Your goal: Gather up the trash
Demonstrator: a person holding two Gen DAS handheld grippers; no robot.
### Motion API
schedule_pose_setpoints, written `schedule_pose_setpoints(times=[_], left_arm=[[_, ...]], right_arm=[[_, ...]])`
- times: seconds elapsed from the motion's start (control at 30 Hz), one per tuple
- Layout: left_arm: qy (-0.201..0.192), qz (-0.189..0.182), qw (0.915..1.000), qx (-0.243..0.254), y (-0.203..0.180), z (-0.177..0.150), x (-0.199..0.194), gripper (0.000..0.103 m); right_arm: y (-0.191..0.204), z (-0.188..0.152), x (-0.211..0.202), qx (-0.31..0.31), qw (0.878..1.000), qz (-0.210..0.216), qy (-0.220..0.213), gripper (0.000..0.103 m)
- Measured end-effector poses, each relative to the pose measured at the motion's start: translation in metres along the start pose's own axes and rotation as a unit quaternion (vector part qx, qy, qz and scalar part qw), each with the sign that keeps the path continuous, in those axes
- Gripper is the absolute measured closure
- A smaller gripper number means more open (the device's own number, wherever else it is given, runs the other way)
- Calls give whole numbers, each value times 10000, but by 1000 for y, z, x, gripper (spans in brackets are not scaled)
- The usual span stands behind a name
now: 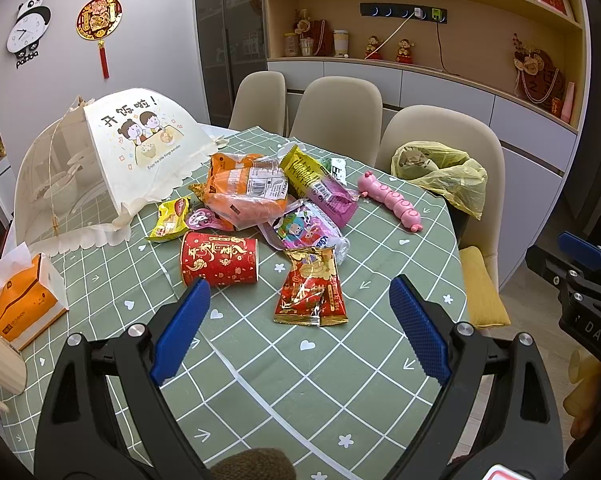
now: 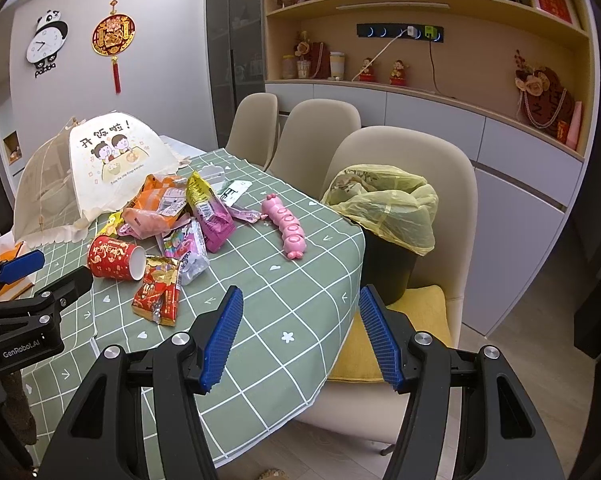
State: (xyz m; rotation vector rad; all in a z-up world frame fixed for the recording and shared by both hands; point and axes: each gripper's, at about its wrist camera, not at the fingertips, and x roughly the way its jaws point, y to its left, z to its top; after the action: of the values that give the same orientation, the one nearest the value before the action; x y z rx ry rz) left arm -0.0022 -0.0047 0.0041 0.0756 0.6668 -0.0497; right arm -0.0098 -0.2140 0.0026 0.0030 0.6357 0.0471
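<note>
Both grippers are hovering above the near edge of the table (image 1: pixel 340 380), holding nothing. The left gripper (image 1: pixel 298 304) is spreading its blue fingers wide apart, facing a red paper cup (image 1: pixel 219 263) lying on its side and a red snack wrapper (image 1: pixel 311 292) just right of it. The right gripper (image 2: pixel 300 312) is also standing open. More wrappers (image 1: pixel 256 196) are piling up farther back. A bin with a yellow bag (image 2: pixel 384 216) is sitting on a chair (image 2: pixel 440 184) at the table's right.

Bare tablecloth (image 1: pixel 300 380) nearside (wrappers (image 1: pixel 311 287) crowd beyond).
</note>
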Motion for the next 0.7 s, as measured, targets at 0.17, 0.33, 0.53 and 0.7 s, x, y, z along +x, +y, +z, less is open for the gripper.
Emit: schedule_pose_setpoints(times=[0.17,0.33,0.53,0.7], left_arm=[[2,0,10000,-3,0,0,0,16],[41,-2,10000,-35,1,-3,4,16],[192,-35,9997,-173,8,-3,17,16],[384,-106,9988,-284,21,-2,38,16]], right_arm=[[-1,0,1,-2,10000,-6,7,45],[-4,-1,3,7,10000,8,50,45],[-2,1,11,-16,9999,-17,168,45],[-3,2,25,-41,9995,-81,312,45]])
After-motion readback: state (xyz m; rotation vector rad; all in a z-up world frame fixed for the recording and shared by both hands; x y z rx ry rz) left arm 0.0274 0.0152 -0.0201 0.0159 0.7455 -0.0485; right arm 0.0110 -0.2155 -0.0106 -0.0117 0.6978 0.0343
